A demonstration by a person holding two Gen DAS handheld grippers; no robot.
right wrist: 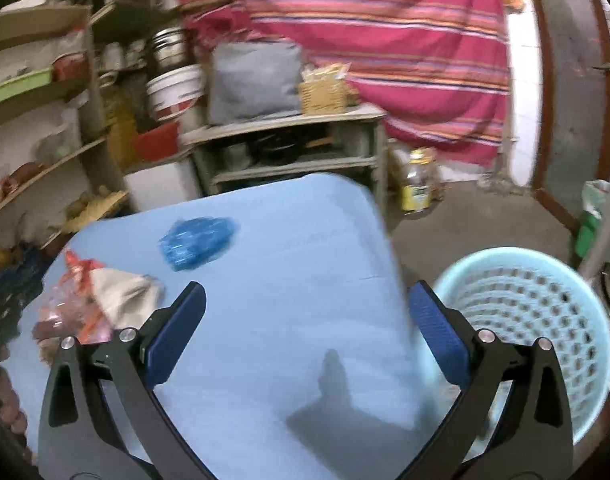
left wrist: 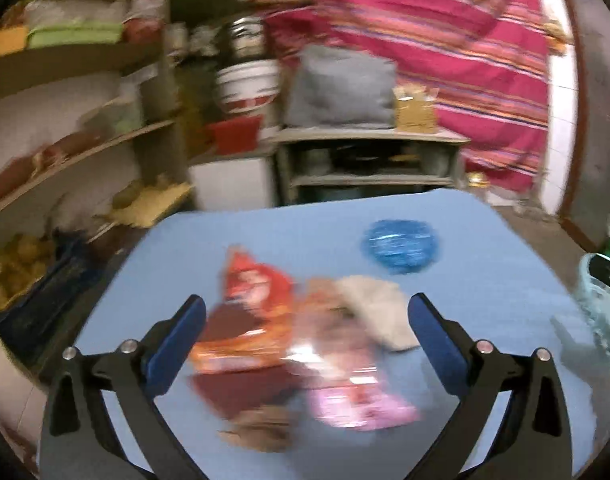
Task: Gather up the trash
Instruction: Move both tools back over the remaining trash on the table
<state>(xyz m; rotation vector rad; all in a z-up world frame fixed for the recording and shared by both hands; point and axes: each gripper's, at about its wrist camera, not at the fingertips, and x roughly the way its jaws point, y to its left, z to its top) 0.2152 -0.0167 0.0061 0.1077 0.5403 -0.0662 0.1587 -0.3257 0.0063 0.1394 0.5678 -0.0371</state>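
So far nothing looks collected: the wrapper pile (left wrist: 297, 344) and the crumpled blue wrapper (left wrist: 401, 246) lie on the blue table (left wrist: 485, 280), and what shows of the light-blue basket (right wrist: 521, 312) beside it seems empty. Left gripper (left wrist: 307, 322) hovers over the pile, jaws wide, holding nothing; right gripper (right wrist: 307, 320) likewise spread and bare

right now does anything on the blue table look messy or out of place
Yes: crumpled wrappers lie heaped with a pale rag on the table, and a blue wrapper sits apart. The basket looks empty.
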